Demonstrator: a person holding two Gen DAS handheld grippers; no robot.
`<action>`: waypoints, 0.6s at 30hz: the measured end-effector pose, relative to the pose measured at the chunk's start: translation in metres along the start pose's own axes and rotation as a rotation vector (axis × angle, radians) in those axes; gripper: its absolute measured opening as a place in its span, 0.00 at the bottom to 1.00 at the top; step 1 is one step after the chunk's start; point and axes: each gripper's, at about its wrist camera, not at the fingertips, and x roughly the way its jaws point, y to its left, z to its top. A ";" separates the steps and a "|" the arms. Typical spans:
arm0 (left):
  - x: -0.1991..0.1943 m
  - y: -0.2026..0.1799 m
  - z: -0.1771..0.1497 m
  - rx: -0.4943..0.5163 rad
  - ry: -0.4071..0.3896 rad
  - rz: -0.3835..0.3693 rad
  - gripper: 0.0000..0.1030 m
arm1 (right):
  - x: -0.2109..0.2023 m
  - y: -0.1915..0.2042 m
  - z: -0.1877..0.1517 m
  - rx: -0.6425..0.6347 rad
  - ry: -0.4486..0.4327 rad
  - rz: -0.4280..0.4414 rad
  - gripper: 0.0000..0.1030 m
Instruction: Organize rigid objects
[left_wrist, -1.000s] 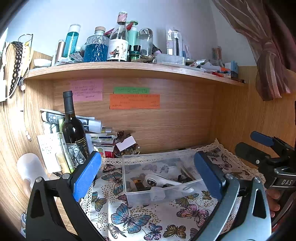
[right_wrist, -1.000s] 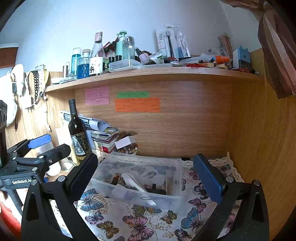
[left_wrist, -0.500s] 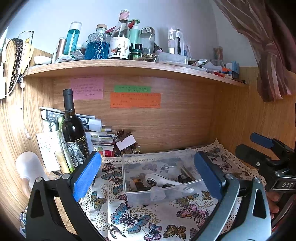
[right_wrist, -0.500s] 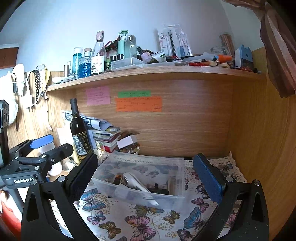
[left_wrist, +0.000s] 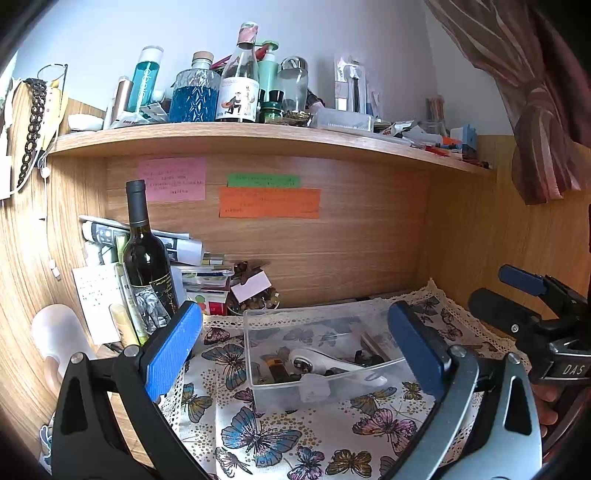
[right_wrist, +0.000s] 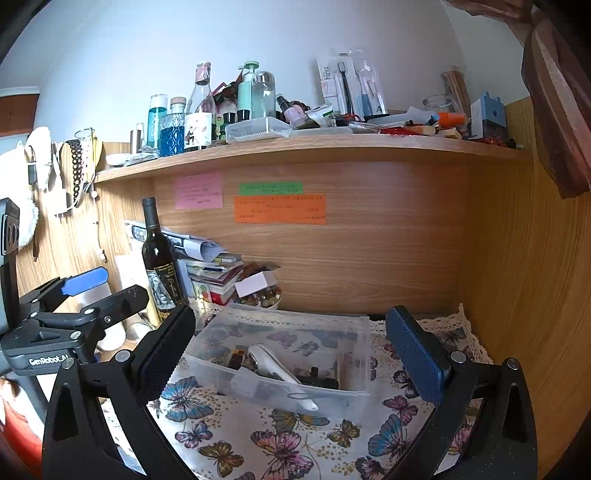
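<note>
White handled tool (right_wrist: 277, 371) lying diagonally in clear bin (right_wrist: 354, 397), handle toward camera, both claws spread, holding nothing.

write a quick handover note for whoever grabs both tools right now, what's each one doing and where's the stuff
Left tool: open, holding nothing, aimed at the clear bin.
Right tool: open, holding nothing, facing the same bin from its other side.
Things: the bin sits on the butterfly cloth under the shelf. Inside lie a white handled gadget and several small dark items, too small to identify.
Done: some items are already in the bin.
Left: nothing loose shows on the cloth. The wine bottle and the paper stack beside it stand behind the bin at left; whether they belong to the job is unclear.
</note>
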 end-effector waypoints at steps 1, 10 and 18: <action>-0.001 0.000 0.000 -0.001 -0.001 0.000 0.99 | 0.000 0.001 0.000 -0.002 -0.001 0.000 1.00; -0.001 0.000 0.000 -0.006 -0.003 -0.007 0.99 | -0.001 0.001 0.000 -0.003 -0.001 0.000 1.00; 0.000 -0.001 0.001 0.003 -0.003 -0.016 0.99 | -0.001 0.002 0.000 -0.004 -0.002 0.000 1.00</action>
